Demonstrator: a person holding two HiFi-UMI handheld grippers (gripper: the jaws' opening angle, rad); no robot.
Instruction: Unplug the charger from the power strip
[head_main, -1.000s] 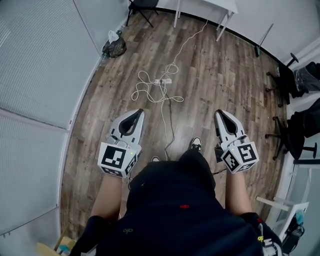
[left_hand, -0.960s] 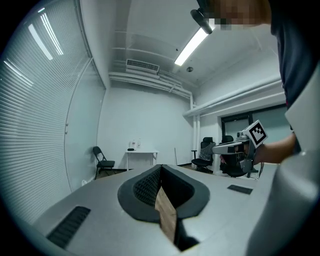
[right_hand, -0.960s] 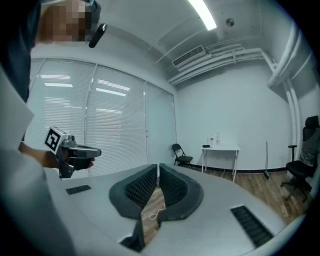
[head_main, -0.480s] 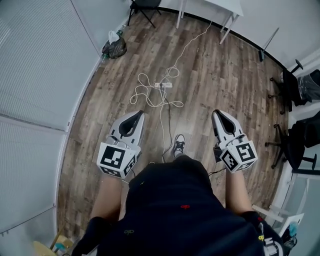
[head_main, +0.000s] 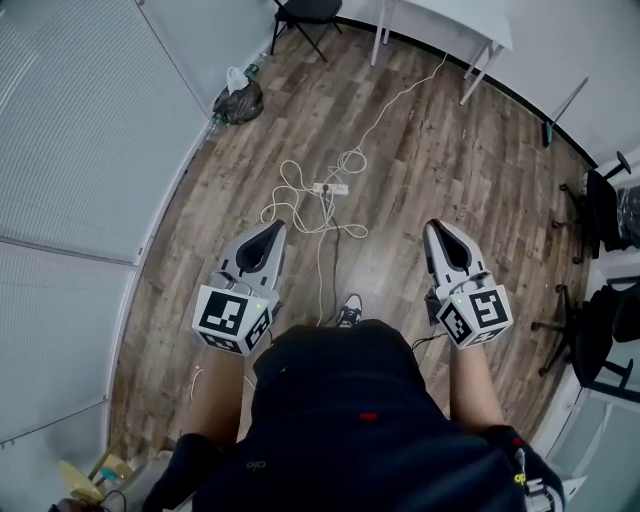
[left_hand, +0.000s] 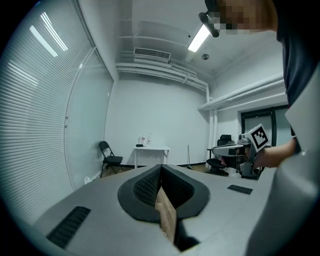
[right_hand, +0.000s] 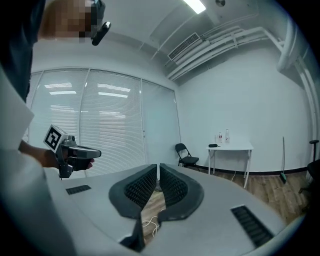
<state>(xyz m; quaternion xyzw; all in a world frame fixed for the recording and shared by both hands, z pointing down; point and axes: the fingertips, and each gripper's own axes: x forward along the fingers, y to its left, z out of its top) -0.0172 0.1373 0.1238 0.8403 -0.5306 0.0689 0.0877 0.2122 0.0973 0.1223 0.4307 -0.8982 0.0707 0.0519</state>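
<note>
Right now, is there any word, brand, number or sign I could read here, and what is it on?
No readable text anywhere.
Cubes on the left gripper and right gripper: black-and-white square patterns, no letters.
Red mark on the dark shirt: too small to read.
Power strip: any print too small to read.

Brown wood floor (head_main: 450, 180), white table (head_main: 450, 15) at one o'clock, black chair (head_main: 305, 12) at twelve (the folding kind), blinds (head_main: 70, 130) at nine.
</note>
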